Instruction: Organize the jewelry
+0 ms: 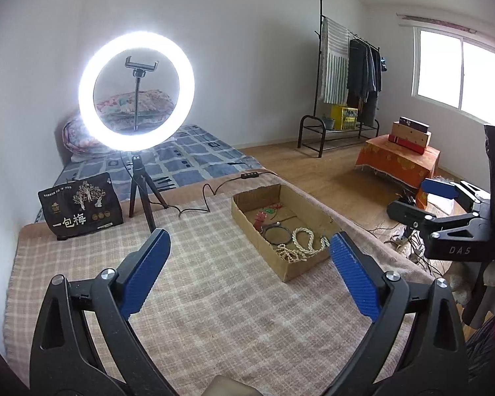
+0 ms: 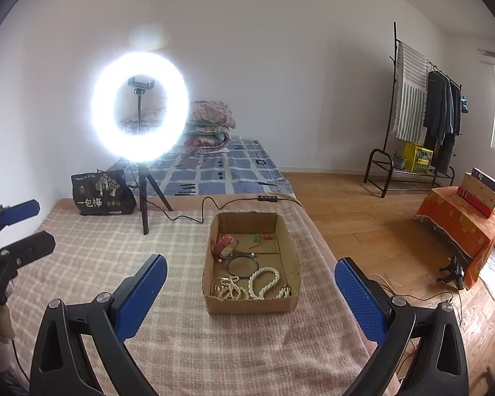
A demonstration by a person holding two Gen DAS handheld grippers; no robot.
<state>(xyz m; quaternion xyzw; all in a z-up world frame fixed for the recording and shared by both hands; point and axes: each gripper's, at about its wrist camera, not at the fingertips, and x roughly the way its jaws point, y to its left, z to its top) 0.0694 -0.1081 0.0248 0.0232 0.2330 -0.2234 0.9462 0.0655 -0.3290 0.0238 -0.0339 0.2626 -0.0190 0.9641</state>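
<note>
- The left claw (image 1: pixel 249 246) stood spread wide with nothing between its blue pads (image 1: pixel 148 270), hovering above the plaid blanket (image 1: pixel 198 297) that covered the surface.
- The right claw (image 2: pixel 250 275) was likewise released and empty, its pads (image 2: pixel 359 300) far apart.
- The cardboard box (image 2: pixel 214 303) lay on the blanket ahead of both claws; in the right wrist view it sat framed between the two pads, apart from them.
- In the left wrist view the box (image 1: pixel 247 221) lay ahead and to the right, its near corner just behind the right-hand pad.
- Inside the box, a white bead necklace (image 2: pixel 264 280) was coiled at the near end, touching neither claw.
- A dark bangle (image 2: pixel 242 265) lay just beyond the beads, and a red band (image 2: pixel 222 246) sat further back by the left wall.
- A small green piece (image 2: pixel 255 238) rested near the far end of the box.
- A lit ring light (image 2: pixel 138 105) stood on a tripod beyond the box, with a black bag (image 2: pixel 102 194) beside it.
- The right claw also showed at the right edge of the left wrist view, well apart from the box.
</note>
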